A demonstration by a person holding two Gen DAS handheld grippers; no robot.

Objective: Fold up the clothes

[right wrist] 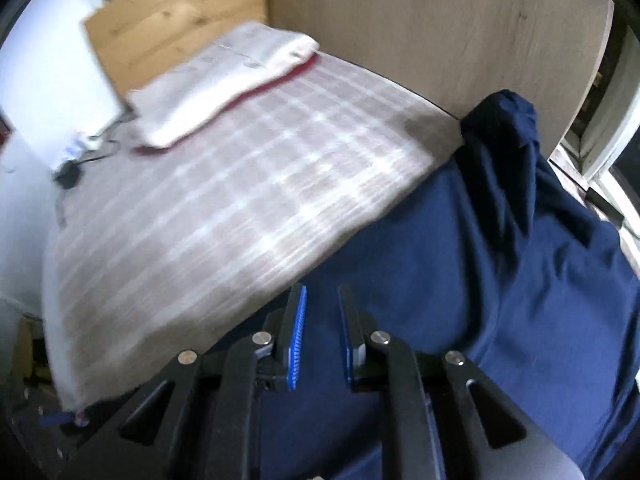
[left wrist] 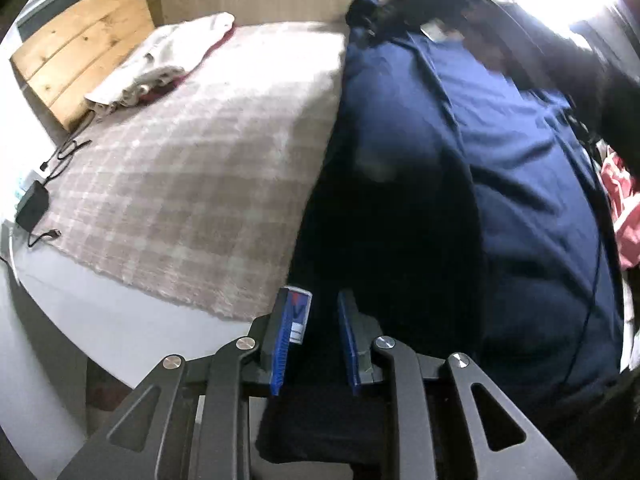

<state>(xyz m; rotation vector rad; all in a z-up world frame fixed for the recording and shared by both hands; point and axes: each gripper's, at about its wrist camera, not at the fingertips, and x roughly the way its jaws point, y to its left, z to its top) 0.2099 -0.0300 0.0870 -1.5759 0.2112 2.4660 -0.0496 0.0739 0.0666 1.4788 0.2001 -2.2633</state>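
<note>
A navy blue garment (left wrist: 500, 160) lies spread over the right side of the bed, and its near edge hangs off the front. In the left wrist view my left gripper (left wrist: 320, 294) hovers over the garment's dark near-left edge. Its jaws stand a narrow gap apart, with no fabric pinched between the pads. A small white label with a red and blue mark sits by the left fingertip (left wrist: 300, 312). In the right wrist view my right gripper (right wrist: 322, 288) is over the navy garment (right wrist: 500, 260) near its left border. Its jaws are also slightly apart, and the cloth lies flat beneath them.
A beige plaid blanket (left wrist: 192, 168) (right wrist: 224, 216) covers the bed. Folded beige cloth over a red one (left wrist: 160, 60) (right wrist: 232, 80) lies by the wooden headboard (left wrist: 80, 40). A black charger with cables (left wrist: 32, 204) sits at the left edge. Pink cloth (left wrist: 624, 208) lies far right.
</note>
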